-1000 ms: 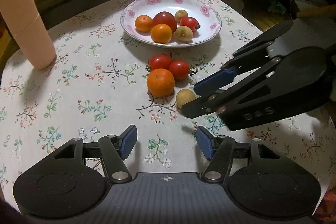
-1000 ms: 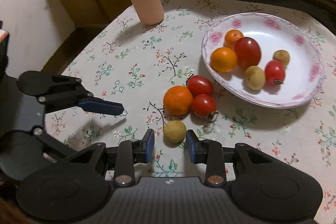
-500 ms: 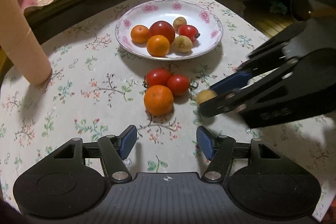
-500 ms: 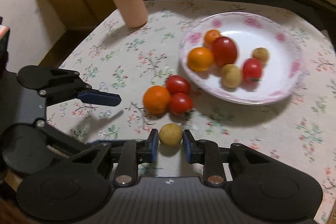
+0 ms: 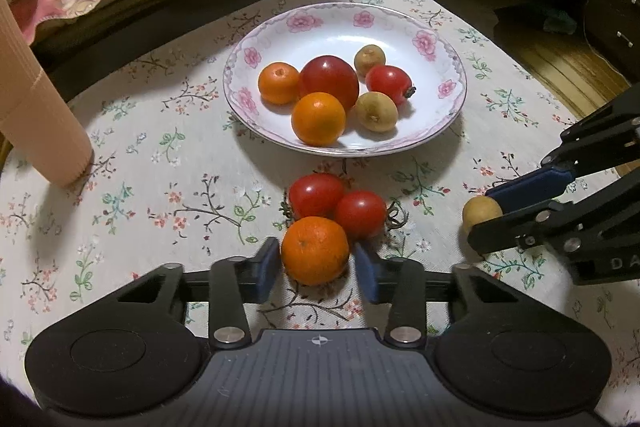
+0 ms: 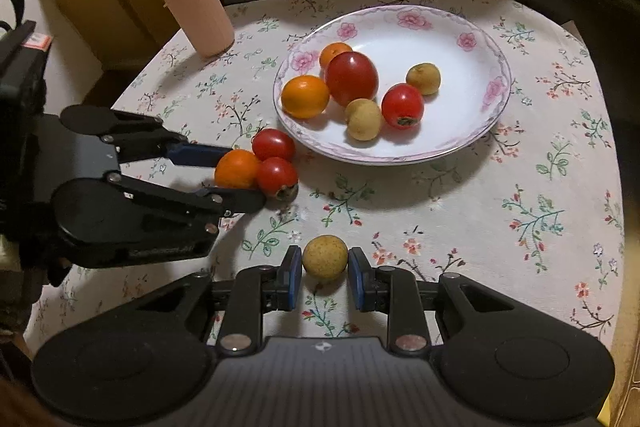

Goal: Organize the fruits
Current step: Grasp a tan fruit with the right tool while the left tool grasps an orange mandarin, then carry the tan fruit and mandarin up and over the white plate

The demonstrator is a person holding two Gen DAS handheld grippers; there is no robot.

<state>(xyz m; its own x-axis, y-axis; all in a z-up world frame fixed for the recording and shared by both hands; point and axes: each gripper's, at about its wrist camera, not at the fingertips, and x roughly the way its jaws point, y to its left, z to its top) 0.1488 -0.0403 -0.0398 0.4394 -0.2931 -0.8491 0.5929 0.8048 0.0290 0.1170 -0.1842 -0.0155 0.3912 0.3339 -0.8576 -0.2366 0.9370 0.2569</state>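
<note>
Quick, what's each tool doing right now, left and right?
Left tool: open, fingers on either side of the orange on the table.
Right tool: shut on the small yellow fruit.

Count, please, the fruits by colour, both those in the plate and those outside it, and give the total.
Orange fruits: 3 (two in the plate, one between the left gripper fingers)
Red fruits: 4 (two in the plate, two on the tablecloth)
Yellow-brown fruits: 3 (two in the plate, one between the right gripper fingers)
Total: 10
</note>
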